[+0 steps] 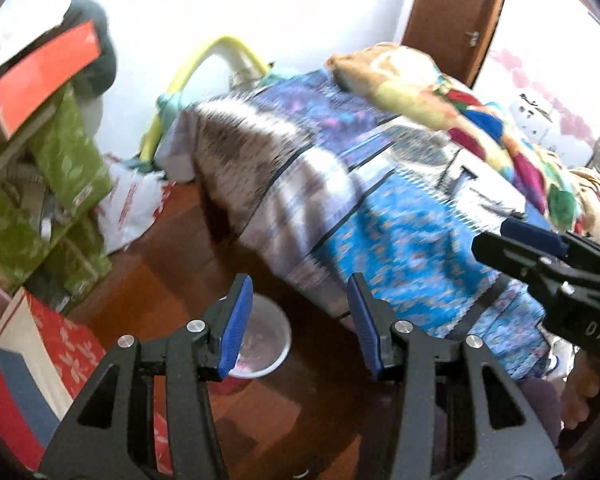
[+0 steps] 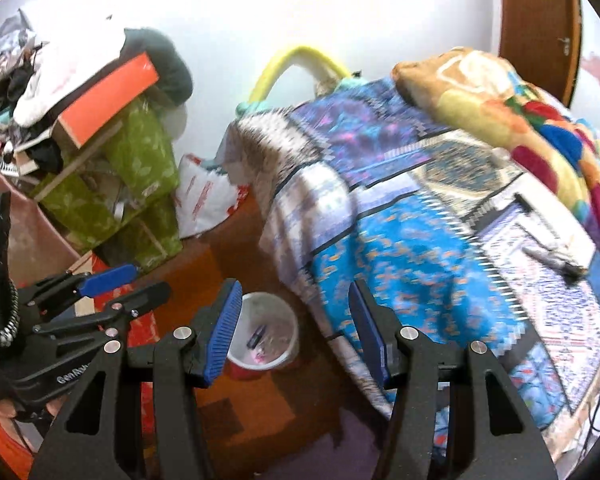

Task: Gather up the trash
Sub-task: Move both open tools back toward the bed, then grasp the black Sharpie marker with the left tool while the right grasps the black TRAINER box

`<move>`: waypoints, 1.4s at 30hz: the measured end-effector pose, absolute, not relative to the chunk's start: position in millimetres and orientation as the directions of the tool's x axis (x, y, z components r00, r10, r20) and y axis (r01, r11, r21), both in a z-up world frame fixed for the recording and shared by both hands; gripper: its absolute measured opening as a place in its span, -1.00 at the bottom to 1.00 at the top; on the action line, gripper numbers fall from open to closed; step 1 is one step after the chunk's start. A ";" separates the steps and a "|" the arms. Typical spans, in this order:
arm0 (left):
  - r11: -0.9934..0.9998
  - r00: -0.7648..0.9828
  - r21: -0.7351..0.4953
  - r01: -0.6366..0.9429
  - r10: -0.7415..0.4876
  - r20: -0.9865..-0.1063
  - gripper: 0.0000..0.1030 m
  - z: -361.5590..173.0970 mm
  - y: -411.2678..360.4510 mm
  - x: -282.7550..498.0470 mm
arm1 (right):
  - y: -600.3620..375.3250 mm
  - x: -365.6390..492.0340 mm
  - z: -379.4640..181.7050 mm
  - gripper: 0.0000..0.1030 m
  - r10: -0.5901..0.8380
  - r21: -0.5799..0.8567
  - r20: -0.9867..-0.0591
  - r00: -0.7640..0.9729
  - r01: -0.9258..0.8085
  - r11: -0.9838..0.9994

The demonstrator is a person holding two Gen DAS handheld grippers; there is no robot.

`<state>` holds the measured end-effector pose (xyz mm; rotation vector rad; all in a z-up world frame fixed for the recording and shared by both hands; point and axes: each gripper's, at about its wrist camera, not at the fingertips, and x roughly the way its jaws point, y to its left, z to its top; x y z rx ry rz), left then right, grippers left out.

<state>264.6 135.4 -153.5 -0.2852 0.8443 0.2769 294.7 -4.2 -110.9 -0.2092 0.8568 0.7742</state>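
Note:
A small trash bin (image 2: 268, 334) with a clear liner and red base stands on the wooden floor beside the bed; it holds a few scraps. It also shows in the left wrist view (image 1: 266, 336), partly behind my finger. My left gripper (image 1: 300, 320) is open and empty above the floor near the bin. My right gripper (image 2: 296, 328) is open and empty, hovering over the bin and the bed edge. A dark crumpled wrapper (image 2: 556, 260) lies on the bed at the right. The right gripper also shows in the left wrist view (image 1: 532, 244), the left one in the right wrist view (image 2: 112, 284).
A bed with a blue patterned sheet (image 2: 420, 232) and a colourful blanket (image 2: 520, 112) fills the right. Green boxes (image 2: 120, 192) with an orange box on top and clutter stand at left. A white plastic bag (image 2: 208, 200) lies by the wall. A brown door (image 2: 540, 20) is behind.

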 end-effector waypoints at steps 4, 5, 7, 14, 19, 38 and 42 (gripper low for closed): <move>0.944 0.666 -0.142 -0.298 0.099 -0.739 -0.06 -136.4 109.1 284.6 | -28.8 299.6 -99.2 0.00 0.522 0.118 -0.722 0.454 -0.662 0.740; 0.947 0.672 -0.144 -0.287 0.091 -0.735 -0.06 -133.8 103.3 289.6 | -46.3 306.6 -92.7 0.00 0.513 0.116 -0.711 0.481 -0.639 0.760; 0.955 0.682 -0.147 -0.256 0.070 -0.728 -0.06 -128.7 88.5 303.3 | -62.0 313.1 -88.4 0.01 0.502 0.116 -0.704 0.503 -0.615 0.780; 0.980 0.684 -0.132 -0.149 0.006 -0.729 -0.06 -127.2 33.7 354.4 | -127.1 344.8 -89.8 0.01 0.431 0.122 -0.702 0.567 -0.500 0.857; 0.986 0.665 -0.133 -0.095 -0.036 -0.746 -0.06 -140.9 1.5 387.1 | -170.7 369.0 -102.6 0.02 0.377 0.131 -0.726 0.576 -0.422 0.897; 0.983 0.539 -0.146 0.109 -0.182 -0.822 -0.06 -218.0 -86.7 538.4 | -286.0 466.9 -165.2 0.02 0.294 0.231 -0.796 0.529 -0.183 0.956; 0.985 0.542 -0.133 0.110 -0.172 -0.823 -0.06 -230.2 -98.9 566.6 | -298.2 494.0 -177.5 0.02 0.294 0.265 -0.802 0.520 -0.131 0.955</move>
